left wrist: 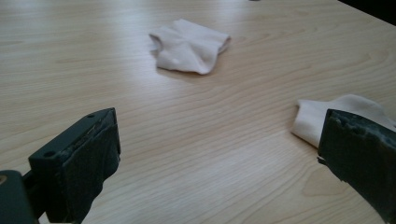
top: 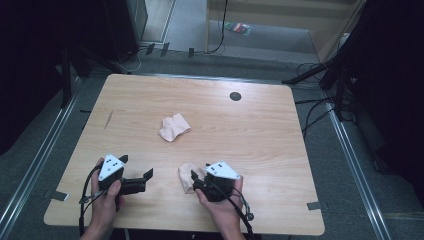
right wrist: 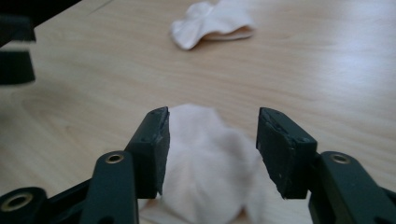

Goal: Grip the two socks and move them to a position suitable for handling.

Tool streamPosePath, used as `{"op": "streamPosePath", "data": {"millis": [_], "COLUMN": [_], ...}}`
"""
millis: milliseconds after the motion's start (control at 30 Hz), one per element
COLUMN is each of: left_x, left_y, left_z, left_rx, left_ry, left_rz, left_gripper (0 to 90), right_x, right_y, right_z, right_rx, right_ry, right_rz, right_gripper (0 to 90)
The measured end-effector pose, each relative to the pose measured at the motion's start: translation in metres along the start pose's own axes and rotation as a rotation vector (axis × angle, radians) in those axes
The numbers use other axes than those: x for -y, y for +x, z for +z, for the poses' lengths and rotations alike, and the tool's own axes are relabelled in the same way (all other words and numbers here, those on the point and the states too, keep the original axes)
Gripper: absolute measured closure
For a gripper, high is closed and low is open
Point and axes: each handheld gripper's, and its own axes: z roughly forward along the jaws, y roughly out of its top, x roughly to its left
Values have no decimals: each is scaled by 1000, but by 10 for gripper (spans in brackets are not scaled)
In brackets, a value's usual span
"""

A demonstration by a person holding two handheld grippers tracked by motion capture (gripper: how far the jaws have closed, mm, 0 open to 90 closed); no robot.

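The table [top: 150,100] is showing a pale honey wood grain with fine darker streaks, and a small dark round spot [top: 235,96] is sitting toward its one o'clock corner. The far cloth [top: 174,127], near the centre, is looking pale pinkish-cream. The near cloth [top: 189,177], toward six o'clock, is showing the same pale cream with a faint peach tinge. Both the left gripper [top: 142,179] and right gripper [top: 196,181] are black, each wearing a white three-cornered plate.

A light wooden table with rounded corners [top: 150,100] carried two crumpled pale pink cloths: one [top: 174,127] lay near its middle, the other [top: 188,176] near the front edge. A small dark round grommet [top: 235,96] sat toward the far side.
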Motion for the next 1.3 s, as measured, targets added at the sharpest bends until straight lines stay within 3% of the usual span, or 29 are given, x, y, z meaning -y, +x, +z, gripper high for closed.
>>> {"op": "streamPosePath", "data": {"millis": [33,133,200,233,367,400,433,467,500,533,567,667,800,833,967,1033,1133,1267,1300], "left_x": [0,0,1,1,3,3,5,5,7,7,9,9,9,10,9,5,5,4,5], "left_y": [-5,-11,-13,-15,-18,-19,-21,-21,-24,-24,-27,-31,-44,-51,-57,-58,-58,-63,-61], "left_z": [4,7,8,10,12,12,14,14,15,15,18,21,26,29,30,31,34,41,38], "left_rx": [15,33,33,43,49,54,60,60,69,69,79,94,126,150,162,186,180,122,41], "left_ry": [8,20,20,28,35,42,48,48,62,62,81,97,124,140,110,112,124,135,102], "left_rz": [9,21,27,30,32,34,33,33,45,45,44,38,33,37,40,8,-10,3,36], "left_gripper": [0,0,0,0,0,0,0,0,0,0,0,0,0,0,0,0,14,96,376], "right_x": [-3,-3,-2,0,5,6,7,7,7,7,5,-2,-19,-24,-43,-50,-57,-70,-77], "right_y": [-13,-26,-28,-28,-27,-25,-21,-21,-18,-18,-17,-13,-2,3,19,27,32,40,44], "right_z": [-1,5,8,17,30,33,35,35,33,33,30,24,17,14,9,7,5,-1,-6], "right_rx": [19,-17,-29,-52,-47,-43,-31,-31,-12,-12,-16,-42,-89,-95,-131,-141,-161,-196,-239], "right_ry": [6,36,53,92,138,148,161,161,138,138,119,95,79,73,48,31,20,-14,-41], "right_rz": [34,71,74,93,107,102,72,72,64,64,58,58,48,43,32,22,27,40,50], "right_gripper": [570,621,625,588,515,531,641,641,775,775,844,862,864,864,863,863,863,862,862]}}
